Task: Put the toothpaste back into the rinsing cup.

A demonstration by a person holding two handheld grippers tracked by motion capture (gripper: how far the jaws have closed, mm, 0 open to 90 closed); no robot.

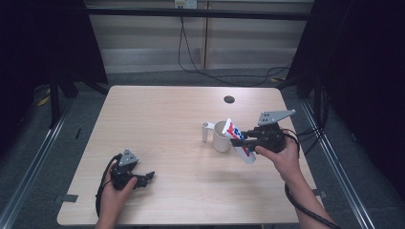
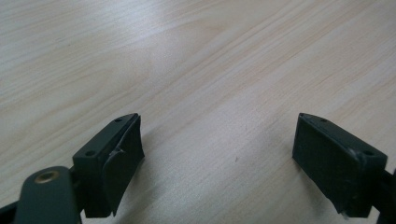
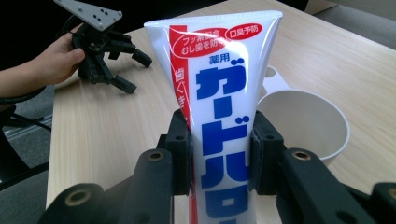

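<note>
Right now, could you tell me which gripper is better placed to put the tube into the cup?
The right gripper: it already clamps the tube beside the cup. The left gripper is open, farther off.

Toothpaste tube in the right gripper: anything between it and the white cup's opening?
Nothing visible. The toothpaste tube is clamped in the right gripper, its flat end right beside the white cup, whose inside looks empty. The left gripper rests far off.

Tube (image 1: 240, 141) right of cup (image 1: 221, 137), both on table (image 1: 167, 124)
</note>
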